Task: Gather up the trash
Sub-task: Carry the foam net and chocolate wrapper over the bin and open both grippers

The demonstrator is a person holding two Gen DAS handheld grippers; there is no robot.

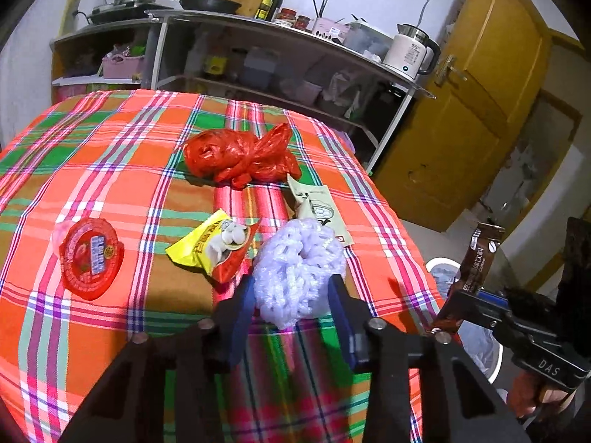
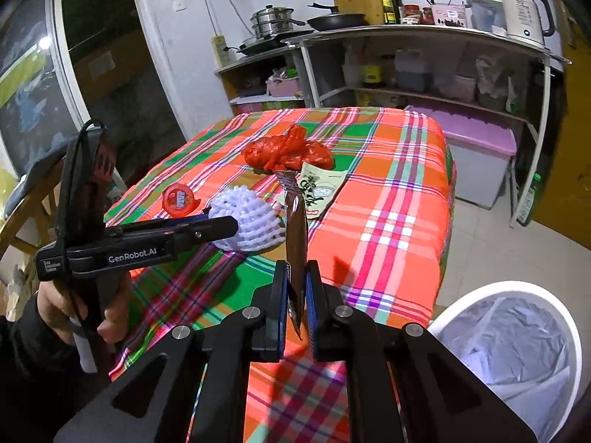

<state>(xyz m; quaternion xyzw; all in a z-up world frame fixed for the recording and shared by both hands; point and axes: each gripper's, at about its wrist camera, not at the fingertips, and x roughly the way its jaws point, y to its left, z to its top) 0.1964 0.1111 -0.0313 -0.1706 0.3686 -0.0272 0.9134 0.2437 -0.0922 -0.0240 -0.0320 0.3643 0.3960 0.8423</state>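
Observation:
My left gripper (image 1: 293, 288) is open, its jaws on either side of a white foam fruit net (image 1: 299, 273) on the plaid tablecloth (image 1: 110, 170); the net also shows in the right wrist view (image 2: 247, 221). My right gripper (image 2: 295, 288) is shut on a brown coffee sachet (image 2: 295, 236), held upright near the table's right edge; the sachet shows in the left wrist view (image 1: 476, 262). On the cloth lie a red plastic bag (image 1: 240, 155), a yellow snack wrapper (image 1: 218, 243), a red jelly cup (image 1: 90, 254) and a beige packet (image 1: 317, 206).
A white bin with a liner (image 2: 517, 336) stands on the floor right of the table. A shelf unit (image 2: 424, 74) with pans, bottles and a kettle (image 2: 524, 7) stands behind. A purple-lidded tub (image 2: 476, 147) sits beside it. A yellow door (image 1: 480, 92) is at right.

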